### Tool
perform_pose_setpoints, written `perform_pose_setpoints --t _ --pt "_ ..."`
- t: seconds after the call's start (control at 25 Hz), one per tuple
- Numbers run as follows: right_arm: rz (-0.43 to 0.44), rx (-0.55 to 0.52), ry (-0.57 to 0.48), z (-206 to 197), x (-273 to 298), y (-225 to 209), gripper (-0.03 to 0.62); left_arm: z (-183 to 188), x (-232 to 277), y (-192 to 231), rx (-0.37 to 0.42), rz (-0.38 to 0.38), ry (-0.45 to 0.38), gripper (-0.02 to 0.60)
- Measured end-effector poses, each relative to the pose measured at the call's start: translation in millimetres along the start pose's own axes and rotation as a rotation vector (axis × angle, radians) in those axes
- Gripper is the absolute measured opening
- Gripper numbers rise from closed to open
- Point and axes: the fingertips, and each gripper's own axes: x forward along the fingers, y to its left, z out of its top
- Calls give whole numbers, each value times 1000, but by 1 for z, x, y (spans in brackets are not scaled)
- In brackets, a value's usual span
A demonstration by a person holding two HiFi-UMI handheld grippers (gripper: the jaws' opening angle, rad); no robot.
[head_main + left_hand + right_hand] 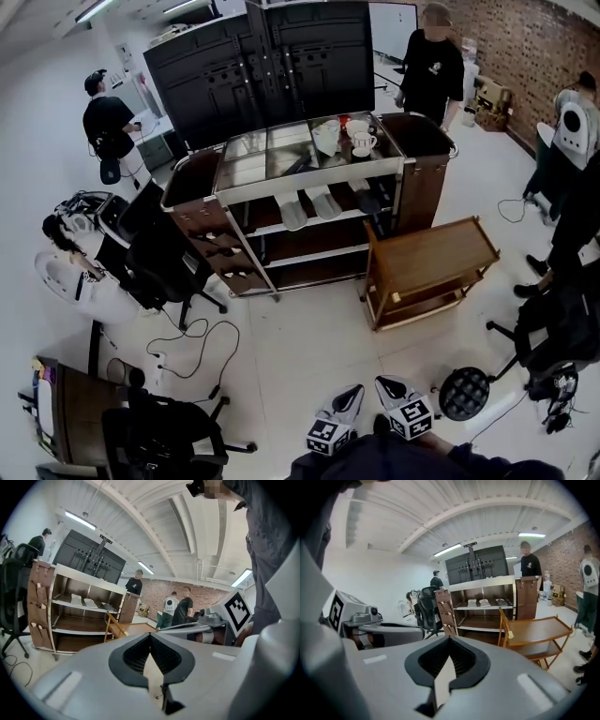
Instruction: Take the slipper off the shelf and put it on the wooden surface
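Observation:
The shelf unit stands far ahead. On its middle shelf lie two pale slippers and a dark one; the pale ones also show small in the left gripper view and the right gripper view. To the right of the shelf is a low wooden cart, its top bare. My left gripper and right gripper hang side by side near my body, far from the shelf. Both are shut with nothing held.
A person in black stands behind the shelf, another at the left, others at the right edge. Office chairs and floor cables lie to the left. A round black chair base is near my right gripper. Cups top the shelf.

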Motion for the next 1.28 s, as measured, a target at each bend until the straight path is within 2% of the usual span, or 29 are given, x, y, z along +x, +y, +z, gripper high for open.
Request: perform_pose_setpoints --t 0.2,0.32,0.4,0.6,0.84,1.28 --pt "44 -75 -35 -18 -51 -13 2 -13 2 -42 -4 108 -58 15" --pt "32 -95 -30 -36 -74 -35 2 -29 4 -60 -49 174 -71 15" --pt "31 -94 -35 -36 -83 -41 2 -35 5 -72 -70 164 -50 15" --pt "43 -106 -58 -43 -104 -40 0 -36 8 -98 -10 125 -32 15" --pt "68 -134 -71 -46 -114 -39 2 -54 6 -116 -24 143 -29 15" --pt "83 -127 -59 -57 -126 -56 2 -52 16 -128 -11 164 -26 15"
